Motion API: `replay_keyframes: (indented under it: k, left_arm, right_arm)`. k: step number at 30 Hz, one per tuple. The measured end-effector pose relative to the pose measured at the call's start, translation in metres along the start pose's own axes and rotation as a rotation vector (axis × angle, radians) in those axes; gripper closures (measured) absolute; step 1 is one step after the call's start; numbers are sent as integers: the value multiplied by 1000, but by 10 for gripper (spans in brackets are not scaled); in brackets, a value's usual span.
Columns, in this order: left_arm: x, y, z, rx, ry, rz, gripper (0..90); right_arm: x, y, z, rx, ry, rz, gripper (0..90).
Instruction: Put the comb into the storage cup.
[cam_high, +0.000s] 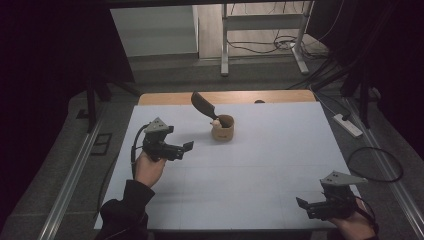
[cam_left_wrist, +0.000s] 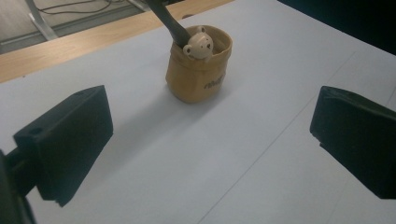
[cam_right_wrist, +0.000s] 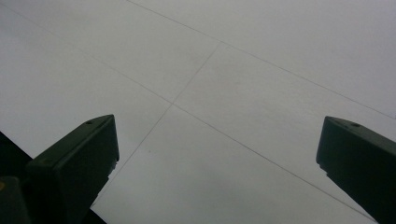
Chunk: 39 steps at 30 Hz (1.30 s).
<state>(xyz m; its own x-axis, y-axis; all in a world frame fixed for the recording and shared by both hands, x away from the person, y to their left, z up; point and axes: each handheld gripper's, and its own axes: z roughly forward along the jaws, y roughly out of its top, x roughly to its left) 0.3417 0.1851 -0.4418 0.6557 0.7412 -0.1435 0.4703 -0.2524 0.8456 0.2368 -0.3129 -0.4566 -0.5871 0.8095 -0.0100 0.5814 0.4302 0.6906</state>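
A tan cup (cam_high: 223, 129) stands on the white table (cam_high: 260, 160), a little behind its centre. A dark utensil (cam_high: 202, 105) leans out of the cup toward the back left, and a small cream bear figure (cam_high: 216, 121) sits at its rim. My left gripper (cam_high: 184, 149) hovers open to the left of the cup, pointing toward it. In the left gripper view the cup (cam_left_wrist: 198, 77), the bear (cam_left_wrist: 199, 45) and the utensil (cam_left_wrist: 168, 21) lie ahead of the open left gripper (cam_left_wrist: 210, 119), with nothing between the jaws. My right gripper (cam_high: 306, 206) is open at the front right corner. In the right gripper view the right gripper (cam_right_wrist: 217, 135) faces bare table.
A strip of wooden tabletop (cam_high: 225, 97) shows behind the white sheet. On the floor to the right lie a power strip (cam_high: 348, 125) and a looped cable (cam_high: 375, 164). A metal frame (cam_high: 262, 30) stands at the back. Dark curtains flank both sides.
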Motion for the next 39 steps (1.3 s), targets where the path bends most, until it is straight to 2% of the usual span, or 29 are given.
replay_keyframes:
  k: [9,21,26,34,39]
  left_arm:
    - [-4,-7,-4,9,-10,5,0]
    - [-11,-15,-15,4,-24,-30,0]
    - [-13,-19,-22,-2,-16,-45,0]
    - [-17,-25,-30,17,-20,-45,0]
    - [-19,-29,-34,24,-18,-59,0]
  right_arm:
    - [0,0,0,-1,2,-2,0]
    - [0,0,0,-2,5,-4,0]
    - [1,0,0,-3,5,-8,0]
    - [1,1,0,-3,6,-7,0]
    - [1,1,0,-4,6,-6,0]
